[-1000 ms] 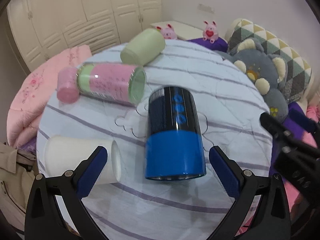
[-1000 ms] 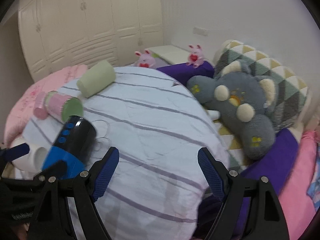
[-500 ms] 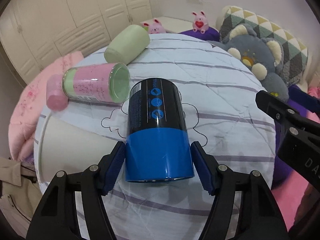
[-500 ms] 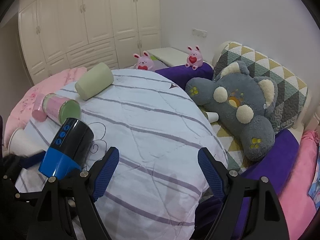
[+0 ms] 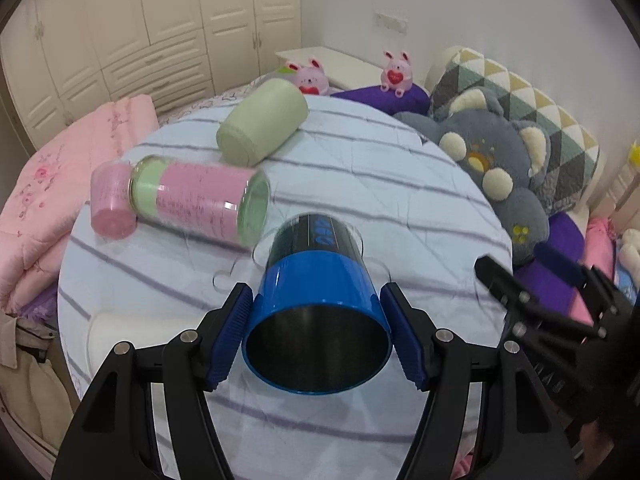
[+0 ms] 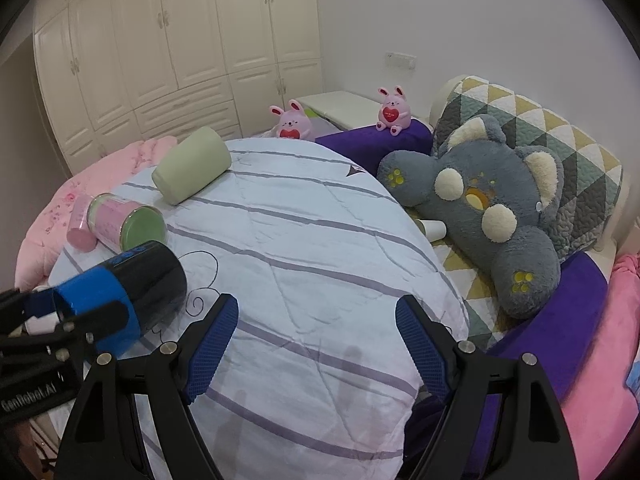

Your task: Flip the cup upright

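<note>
Between the left gripper's (image 5: 318,338) blue pads, the blue-and-black cup (image 5: 318,312) is clamped near its open rim, tilted; the smooth wall could slip mid-turn. Right gripper (image 6: 316,344) hangs wide, empty.

We see little of the white cup (image 5: 132,332) in the left wrist view: the left gripper (image 5: 318,338) and its blue cup (image 5: 316,300) cover most of it. The cup's far end is blurred there. In the right wrist view the left edge cuts off that gripper (image 6: 60,320), hiding its far finger
</note>
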{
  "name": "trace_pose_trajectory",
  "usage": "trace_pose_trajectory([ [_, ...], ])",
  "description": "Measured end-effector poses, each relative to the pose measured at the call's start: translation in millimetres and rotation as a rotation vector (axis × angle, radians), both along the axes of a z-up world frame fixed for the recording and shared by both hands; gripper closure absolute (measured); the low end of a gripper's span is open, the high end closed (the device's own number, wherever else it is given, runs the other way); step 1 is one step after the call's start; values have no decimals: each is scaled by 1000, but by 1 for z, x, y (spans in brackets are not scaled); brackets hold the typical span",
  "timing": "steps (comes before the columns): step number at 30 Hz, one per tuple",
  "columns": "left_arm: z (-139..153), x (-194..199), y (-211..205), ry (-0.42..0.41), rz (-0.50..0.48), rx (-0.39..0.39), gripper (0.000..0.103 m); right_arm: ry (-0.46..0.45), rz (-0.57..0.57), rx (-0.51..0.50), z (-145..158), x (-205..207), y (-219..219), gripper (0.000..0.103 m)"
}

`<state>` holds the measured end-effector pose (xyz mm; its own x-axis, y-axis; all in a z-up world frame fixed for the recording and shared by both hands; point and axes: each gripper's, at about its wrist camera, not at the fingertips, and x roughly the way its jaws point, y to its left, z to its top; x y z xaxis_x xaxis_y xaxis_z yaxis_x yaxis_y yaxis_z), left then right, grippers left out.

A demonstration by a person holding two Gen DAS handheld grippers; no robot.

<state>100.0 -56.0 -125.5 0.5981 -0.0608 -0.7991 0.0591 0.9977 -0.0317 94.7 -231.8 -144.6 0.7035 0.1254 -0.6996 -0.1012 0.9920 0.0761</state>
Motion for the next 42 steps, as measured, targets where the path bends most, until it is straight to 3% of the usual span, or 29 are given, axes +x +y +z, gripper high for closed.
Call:
trace_pose_trajectory([
  [15,13,64,0,-13,-5,3,34,46,25,29,-3,37,9,21],
  [16,12,66,1,-7,-5,3,32,50,28,32,-3,39,9,21],
  [18,10,71,2,4,-1,3,16,53,34,36,-4,42,11,21],
  [20,10,73,3,3,7,-7,8,56,45,43,-5,45,13,21],
  [23,10,74,5,3,7,-14,8,64,61,42,-6,47,18,21],
  [32,21,51,15,-21,16,-48,8,64,77,25,3,39,25,21],
  [42,59,-22,25,-147,20,-21,8,-21,83,6,47,-5,28,21],
])
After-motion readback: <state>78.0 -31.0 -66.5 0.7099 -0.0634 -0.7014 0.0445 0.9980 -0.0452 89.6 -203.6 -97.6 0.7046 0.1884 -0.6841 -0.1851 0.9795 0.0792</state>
